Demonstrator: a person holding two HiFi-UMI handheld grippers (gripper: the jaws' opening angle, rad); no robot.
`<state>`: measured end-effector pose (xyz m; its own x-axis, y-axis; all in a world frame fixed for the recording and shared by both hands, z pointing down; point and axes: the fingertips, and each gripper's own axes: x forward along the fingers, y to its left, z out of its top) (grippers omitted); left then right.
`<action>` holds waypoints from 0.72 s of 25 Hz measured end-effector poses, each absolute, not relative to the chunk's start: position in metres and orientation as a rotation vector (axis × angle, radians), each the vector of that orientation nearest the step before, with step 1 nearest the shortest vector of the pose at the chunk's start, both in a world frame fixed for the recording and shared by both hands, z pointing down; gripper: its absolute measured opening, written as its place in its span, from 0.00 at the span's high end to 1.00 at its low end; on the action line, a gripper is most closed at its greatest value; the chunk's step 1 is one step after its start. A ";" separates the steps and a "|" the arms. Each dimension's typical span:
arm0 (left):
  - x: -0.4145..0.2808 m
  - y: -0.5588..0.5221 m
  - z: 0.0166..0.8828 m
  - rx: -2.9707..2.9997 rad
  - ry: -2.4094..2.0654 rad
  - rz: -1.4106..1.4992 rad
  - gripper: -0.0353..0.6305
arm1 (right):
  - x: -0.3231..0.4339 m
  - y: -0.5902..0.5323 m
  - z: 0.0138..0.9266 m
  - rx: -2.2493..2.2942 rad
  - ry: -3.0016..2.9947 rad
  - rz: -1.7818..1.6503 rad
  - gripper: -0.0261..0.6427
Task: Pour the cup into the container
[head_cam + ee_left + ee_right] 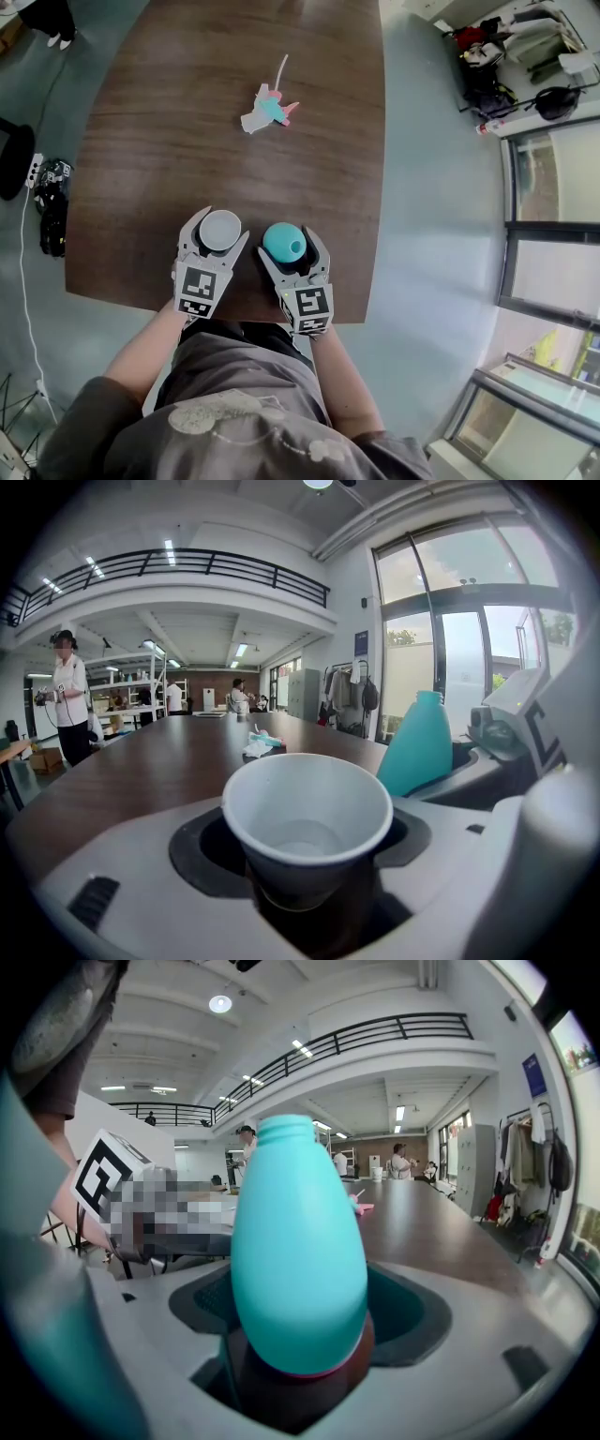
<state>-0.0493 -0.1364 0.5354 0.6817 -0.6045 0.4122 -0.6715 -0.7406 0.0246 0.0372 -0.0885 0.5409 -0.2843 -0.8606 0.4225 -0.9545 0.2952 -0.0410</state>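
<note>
A white paper cup (pixel 220 231) stands upright between the jaws of my left gripper (pixel 221 228), which is shut on it near the front edge of the brown table (pixel 187 112). In the left gripper view the cup (pixel 307 808) shows a pale inside; I cannot tell what is in it. Just to its right, my right gripper (pixel 289 242) is shut on a teal bottle-shaped container (pixel 283 242), which is upright with its narrow mouth on top (pixel 298 1241). The container (pixel 427 742) is also seen from the left gripper, close beside the cup.
A small pink, teal and white toy (pixel 269 106) with a thin stick lies mid-table, far beyond both grippers. The table's front edge (pixel 187 305) runs just behind the grippers. Bags and clutter (pixel 506 66) sit on the floor at the far right. People stand in the background.
</note>
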 end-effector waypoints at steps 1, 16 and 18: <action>-0.049 -0.136 0.535 2.724 -1.044 0.564 0.46 | 0.037 -0.088 0.541 1.643 -2.250 0.415 0.38; -0.058 -0.131 0.540 2.690 -1.067 0.535 0.46 | 0.035 -0.075 0.553 1.602 -2.225 0.454 0.38; -0.057 -0.131 0.541 2.692 -1.056 0.546 0.46 | 0.035 -0.075 0.553 1.602 -2.222 0.453 0.38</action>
<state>-0.0573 -0.1313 0.5414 0.6769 -0.6135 0.4068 -0.6868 -0.7252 0.0491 0.0353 -0.0748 0.5533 -0.2906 -0.8347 0.4677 -0.9512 0.3049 -0.0467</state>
